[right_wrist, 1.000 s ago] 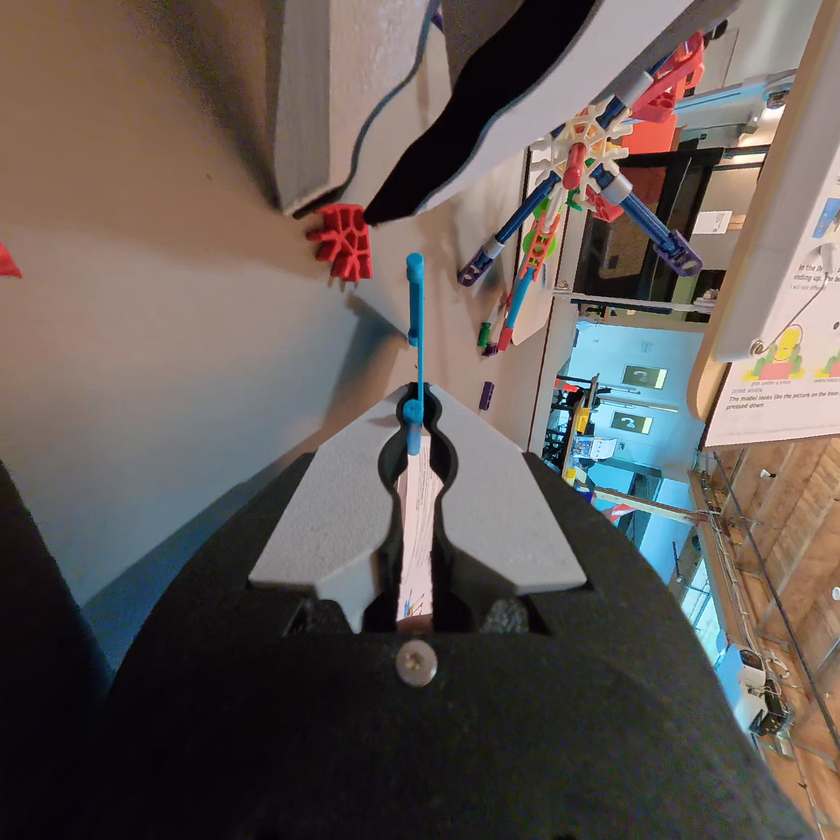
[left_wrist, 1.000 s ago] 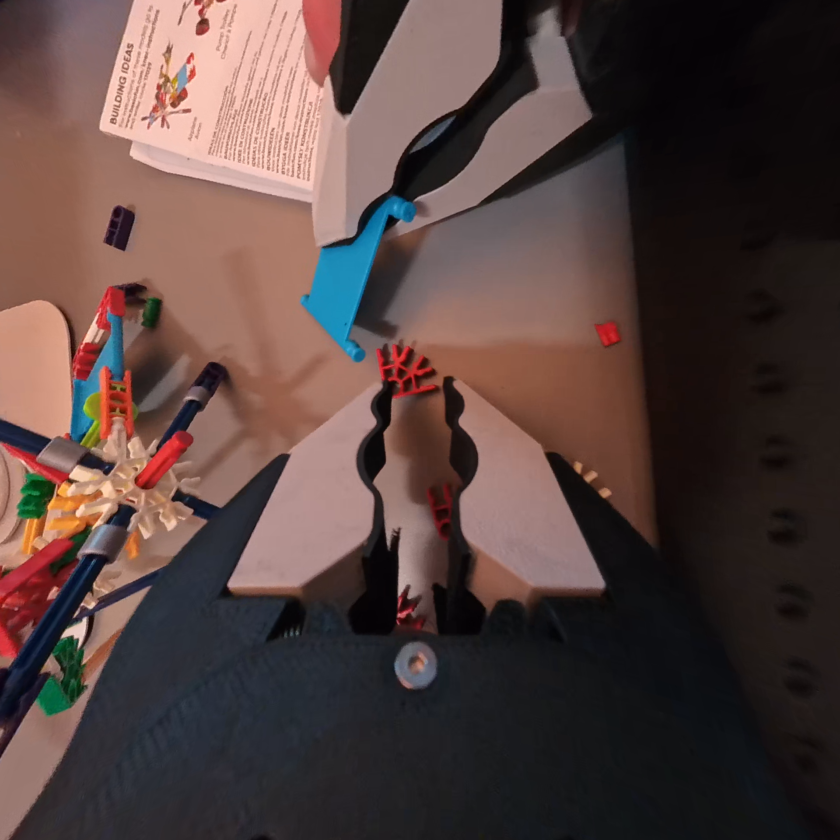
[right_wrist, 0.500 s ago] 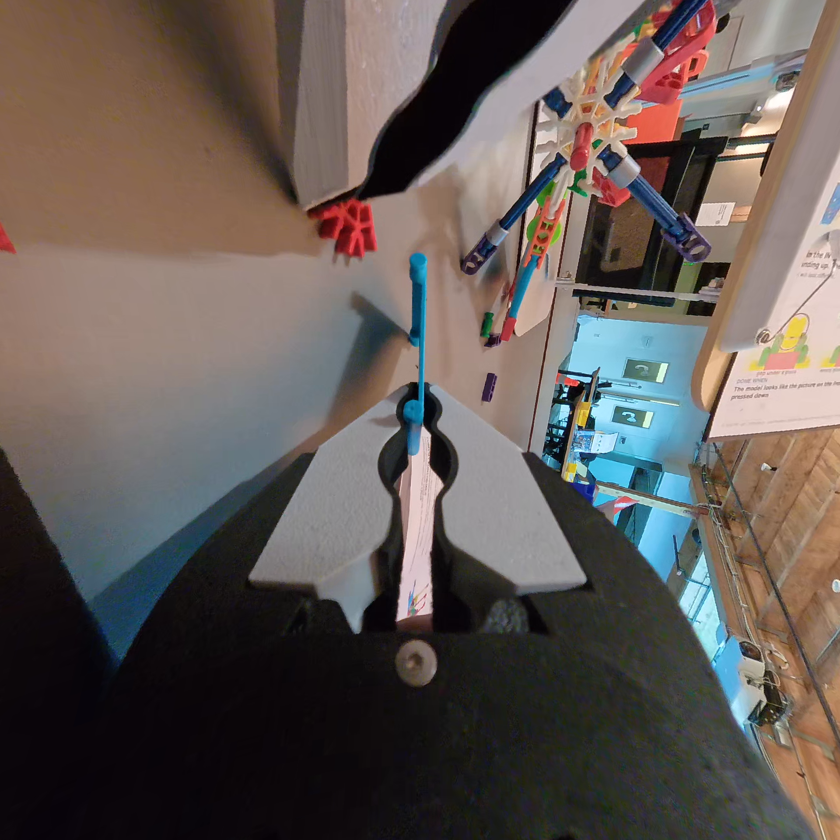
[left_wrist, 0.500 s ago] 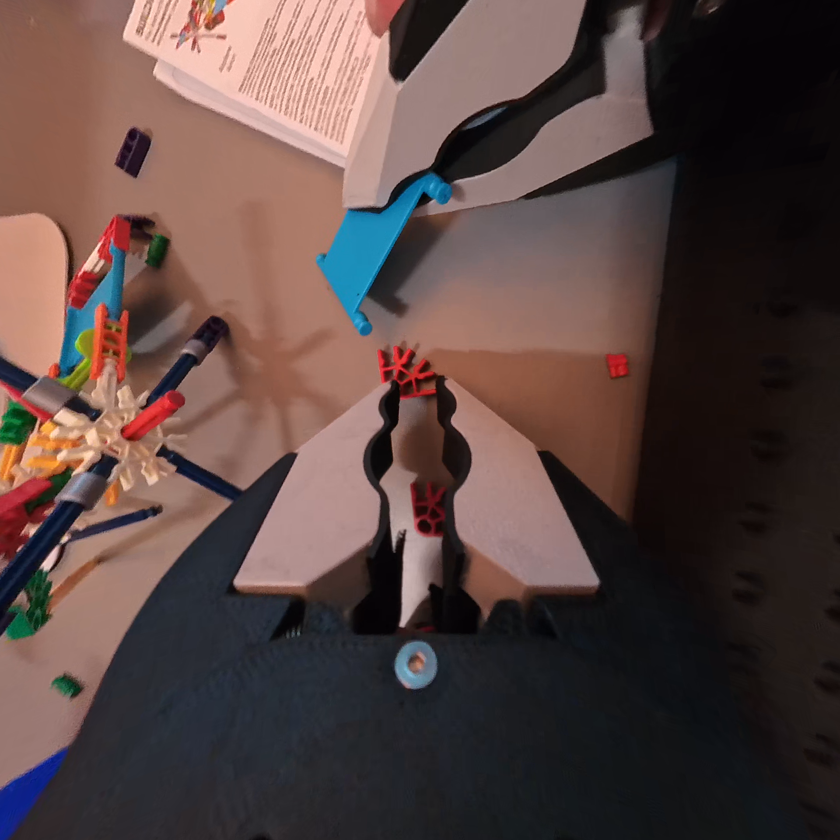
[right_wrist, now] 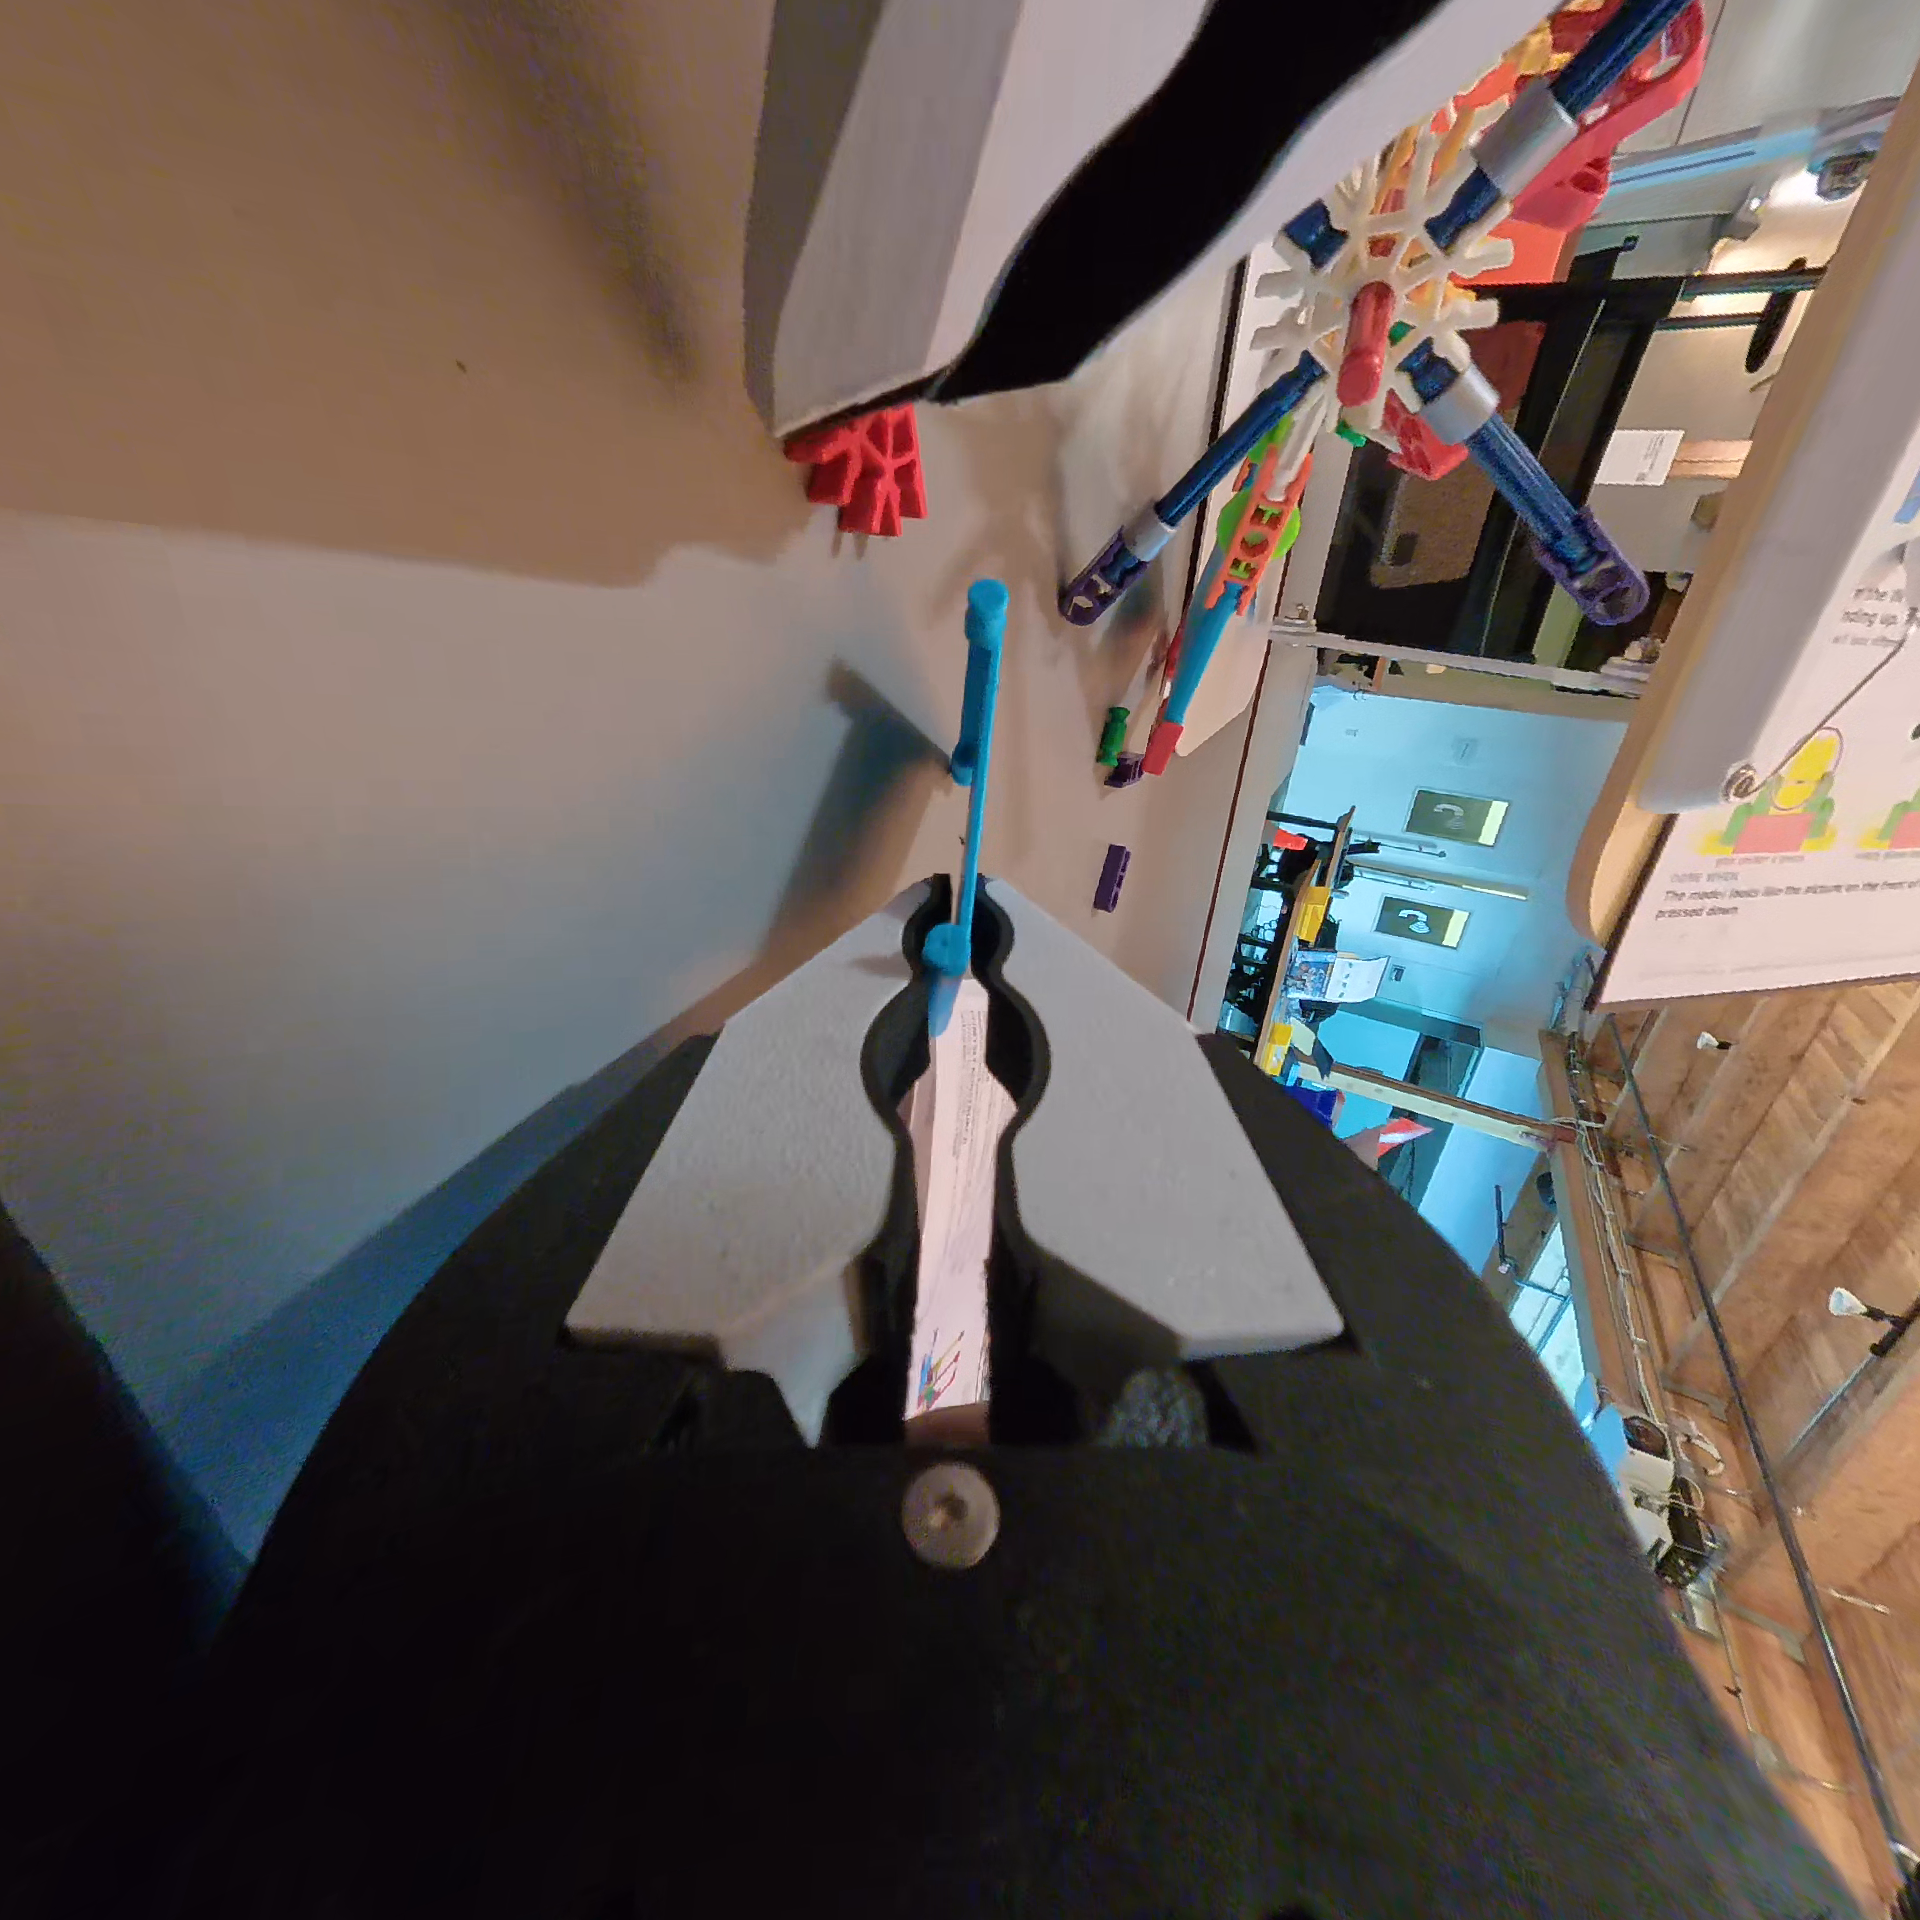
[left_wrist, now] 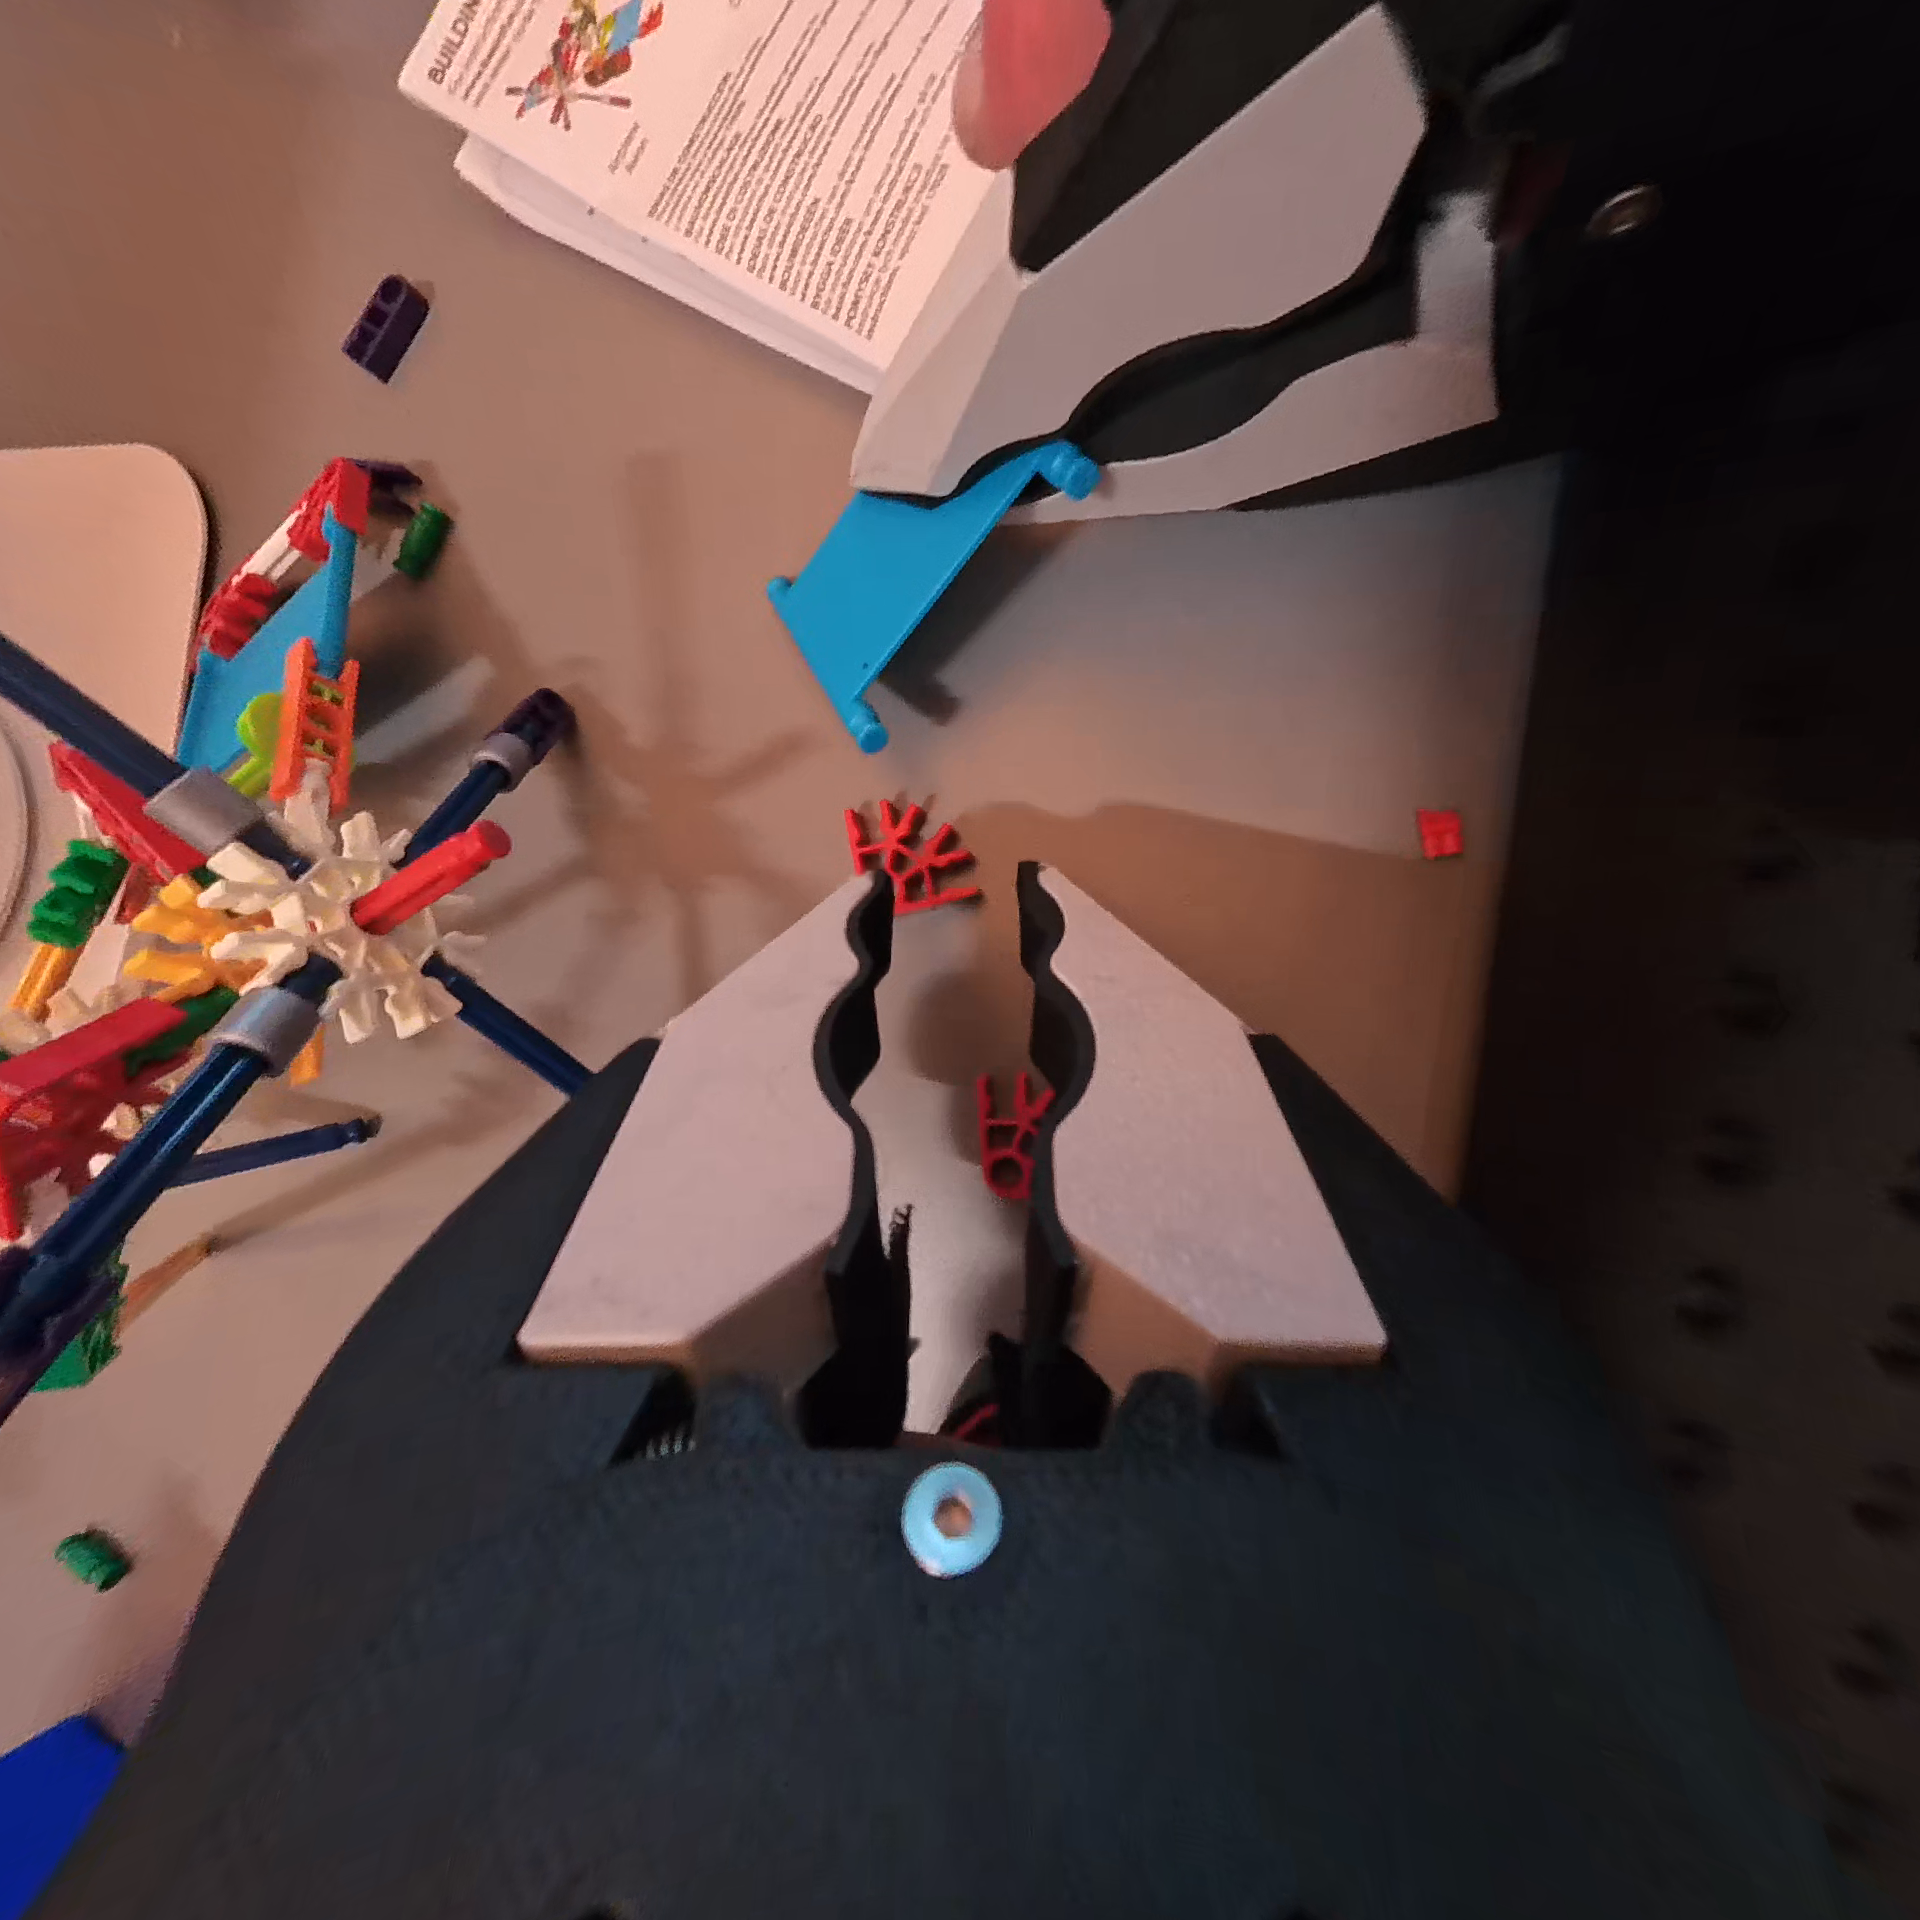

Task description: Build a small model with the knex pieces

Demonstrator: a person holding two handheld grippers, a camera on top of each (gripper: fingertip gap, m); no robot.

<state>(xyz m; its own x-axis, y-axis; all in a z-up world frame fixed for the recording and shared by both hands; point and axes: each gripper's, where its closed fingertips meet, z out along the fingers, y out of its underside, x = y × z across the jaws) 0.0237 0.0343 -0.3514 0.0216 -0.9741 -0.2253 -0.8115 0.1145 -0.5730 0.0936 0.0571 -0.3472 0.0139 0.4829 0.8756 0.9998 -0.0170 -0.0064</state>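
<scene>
My left gripper [left_wrist: 956, 878] is open, low over the grey table. Its left fingertip [left_wrist: 878, 894] is against a flat red connector [left_wrist: 914, 857] that lies on the table; the connector is not gripped. A second red connector [left_wrist: 1013, 1138] shows lower down between the fingers. My right gripper [right_wrist: 966, 894] is shut on the corner of a thin blue panel [right_wrist: 977, 727], held on edge just above the table. In the left wrist view the panel [left_wrist: 894, 592] hangs from that gripper, beyond the red connector. The red connector also shows in the right wrist view [right_wrist: 868, 478].
A colourful rod-and-connector model [left_wrist: 291, 914] stands at the left. A printed booklet [left_wrist: 727, 177] lies at the back. Small loose pieces lie about: purple [left_wrist: 387, 324], red [left_wrist: 1439, 833], green [left_wrist: 91, 1558]. The table edge [left_wrist: 1507, 935] runs along the right. There is about 8 cm between the tips of the two grippers.
My left gripper's jaws narrowed at the red connector half a second ago and now stand wider again. My right gripper still holds the blue panel, a little farther back.
</scene>
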